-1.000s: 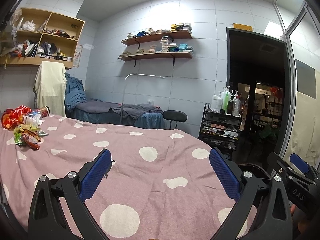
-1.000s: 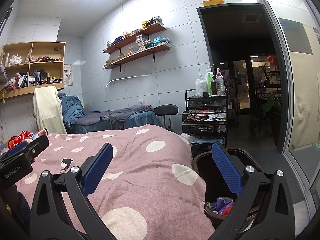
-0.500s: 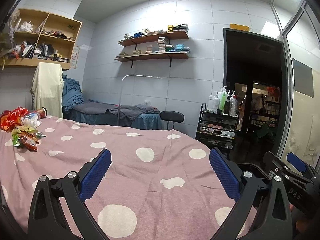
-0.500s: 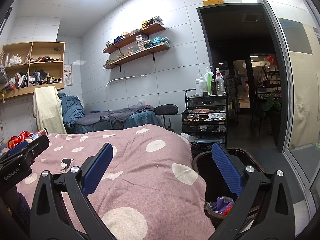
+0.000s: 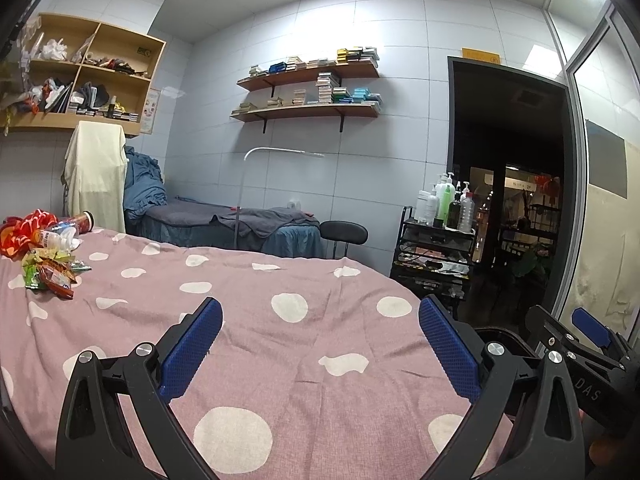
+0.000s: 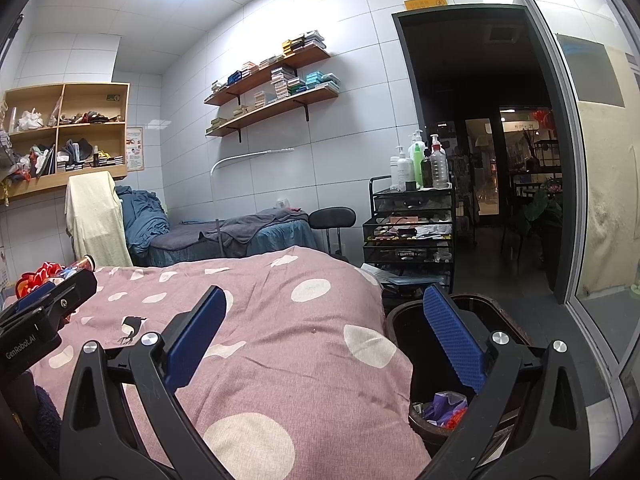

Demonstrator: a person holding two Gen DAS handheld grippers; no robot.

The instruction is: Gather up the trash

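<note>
A heap of trash lies at the far left of the pink polka-dot bed cover: green and red snack wrappers, a plastic bottle, a red can and a red-orange crumpled wrapper. My left gripper hovers open and empty over the middle of the bed, well right of the heap. My right gripper is open and empty too, its right finger over a dark bin beside the bed, with purple and red scraps inside. The left gripper shows at the right wrist view's left edge.
A black wire cart with bottles stands behind the bin, next to a round black stool. A second bed with grey and blue covers lies against the tiled wall. A dark doorway opens at the right, beside a glass panel.
The left wrist view has drifted slightly, so the trash heap sits a little higher and further left. Both grippers stay open; the right view is unchanged.
</note>
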